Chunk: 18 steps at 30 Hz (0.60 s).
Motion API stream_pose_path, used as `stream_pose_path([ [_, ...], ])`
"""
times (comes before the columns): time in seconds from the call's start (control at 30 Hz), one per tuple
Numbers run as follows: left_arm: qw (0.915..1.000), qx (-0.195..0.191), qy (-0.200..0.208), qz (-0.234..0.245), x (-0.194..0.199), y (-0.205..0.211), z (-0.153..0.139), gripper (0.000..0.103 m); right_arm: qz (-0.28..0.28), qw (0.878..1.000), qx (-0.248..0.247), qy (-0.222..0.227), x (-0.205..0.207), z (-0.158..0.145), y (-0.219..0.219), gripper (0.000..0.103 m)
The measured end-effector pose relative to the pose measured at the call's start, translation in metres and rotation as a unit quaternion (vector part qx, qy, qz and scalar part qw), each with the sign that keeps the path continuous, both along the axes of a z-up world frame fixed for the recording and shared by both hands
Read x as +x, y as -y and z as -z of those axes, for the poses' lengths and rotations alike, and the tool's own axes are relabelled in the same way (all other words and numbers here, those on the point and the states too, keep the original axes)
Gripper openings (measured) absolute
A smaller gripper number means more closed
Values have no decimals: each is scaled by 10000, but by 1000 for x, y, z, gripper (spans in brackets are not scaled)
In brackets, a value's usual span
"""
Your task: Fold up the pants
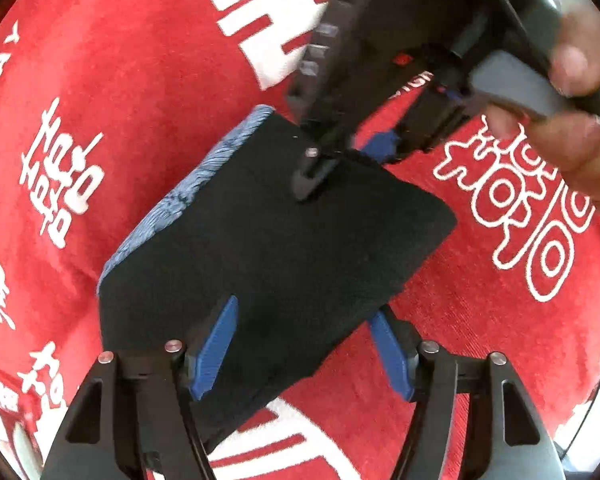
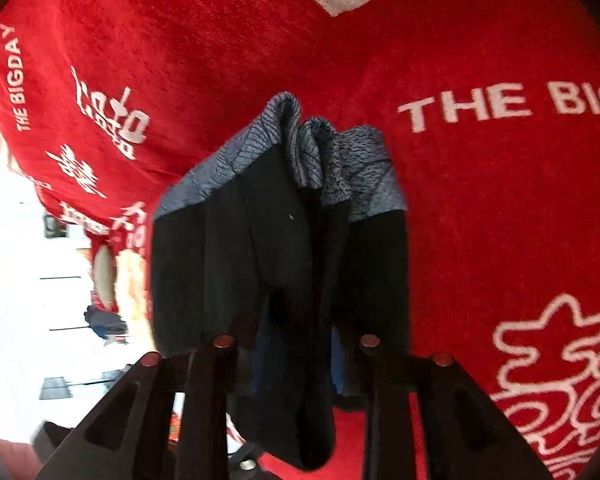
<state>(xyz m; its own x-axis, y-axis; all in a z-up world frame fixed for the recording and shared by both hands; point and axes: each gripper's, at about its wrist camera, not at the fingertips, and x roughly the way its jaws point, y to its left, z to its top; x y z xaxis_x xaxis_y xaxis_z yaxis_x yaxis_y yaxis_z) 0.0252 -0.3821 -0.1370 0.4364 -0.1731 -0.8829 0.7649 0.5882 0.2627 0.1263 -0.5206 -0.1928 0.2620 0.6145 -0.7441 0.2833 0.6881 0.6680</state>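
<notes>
The pants (image 1: pixel 276 240) are black with a blue-grey patterned band, folded into a small thick bundle on the red cloth (image 1: pixel 140 80). My left gripper (image 1: pixel 308 340) is open, its blue pads (image 1: pixel 216 348) on either side of the bundle's near edge. My right gripper (image 1: pixel 340 156) shows at the bundle's far edge, shut on the fabric, with the person's hand (image 1: pixel 572 92) on its handle. In the right wrist view the pants (image 2: pixel 268 240) fill the centre, pinched between that gripper's jaws (image 2: pixel 296 364), the patterned band (image 2: pixel 364 176) at the far end.
The red cloth with white lettering (image 2: pixel 480 104) covers the whole work surface. A bright floor area (image 2: pixel 28 280) with dark objects lies beyond the cloth's left edge in the right wrist view.
</notes>
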Motion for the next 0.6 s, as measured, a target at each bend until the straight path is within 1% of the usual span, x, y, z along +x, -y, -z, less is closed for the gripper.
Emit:
stream_pose_path([
  [0.07,9999,-49,-74,-50,2,-9,-8,68,-20,9998,-210,-37,-3,-8,-1,32],
  [0.13,9993,-174,-250,-208,7,-23,-18,68,-62,9988,-487,-78,-7,-16,-4,32],
  [0.23,9976,-267,-304,-568,19,-45,-30,68,-160,9948,-996,-102,-18,-31,-8,32],
  [0.3,9954,-294,-328,-856,30,-61,-35,68,-170,9921,-1239,-96,-25,-40,-14,32],
  [0.33,9937,-303,-354,-1019,41,-69,-35,68,-153,9910,-1327,-96,-29,-43,-14,32],
  [0.4,9891,-359,-450,-1358,56,-88,-35,68,-67,9877,-1558,-79,-35,-51,-18,32],
  [0.47,9825,-434,-621,-1701,69,-104,-30,68,32,9834,-1813,1,-42,-59,-23,32],
  [0.6,9582,-593,-1085,-2578,92,-141,-10,68,-122,9737,-2244,368,-47,-76,-49,32],
])
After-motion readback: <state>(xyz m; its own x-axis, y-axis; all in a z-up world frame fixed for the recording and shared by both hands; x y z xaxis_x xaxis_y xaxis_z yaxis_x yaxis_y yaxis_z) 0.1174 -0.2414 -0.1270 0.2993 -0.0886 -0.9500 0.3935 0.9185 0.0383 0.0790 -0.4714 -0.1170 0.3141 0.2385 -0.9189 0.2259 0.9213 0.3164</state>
